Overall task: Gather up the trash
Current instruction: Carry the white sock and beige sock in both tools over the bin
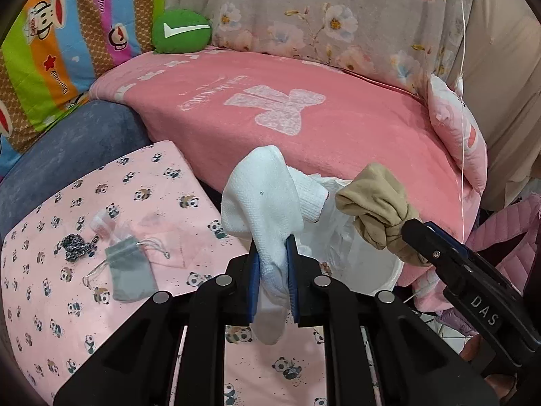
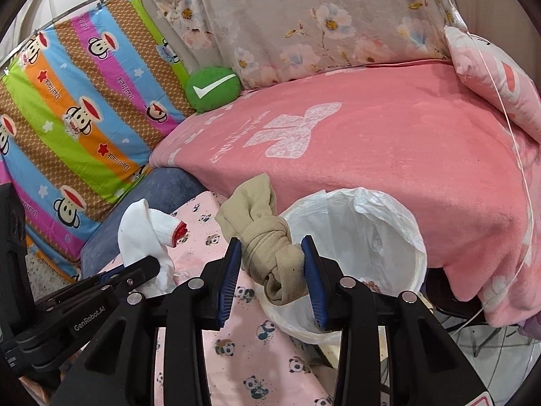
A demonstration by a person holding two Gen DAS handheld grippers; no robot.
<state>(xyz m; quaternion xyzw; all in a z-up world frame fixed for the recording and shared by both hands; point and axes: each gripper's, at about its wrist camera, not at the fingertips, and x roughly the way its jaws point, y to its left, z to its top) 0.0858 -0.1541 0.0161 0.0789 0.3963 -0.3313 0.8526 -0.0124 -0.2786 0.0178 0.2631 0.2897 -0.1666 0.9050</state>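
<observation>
wrist cams angled down, close, share bin [image 1: 389,270]

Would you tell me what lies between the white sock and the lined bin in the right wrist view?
The knotted beige sock, gripped by the right gripper, sits between the white sock and the lined bin.

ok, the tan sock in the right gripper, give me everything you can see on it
The tan sock is beige knit fabric, tied into a bulky knot with one loose end sticking up and a rolled end hanging below. It is off the surface, pinched at the knot between the blue pads of the right gripper. It hangs at the near rim of the white bag-lined bin, over the panda-print cloth. Nothing else touches it.
</observation>
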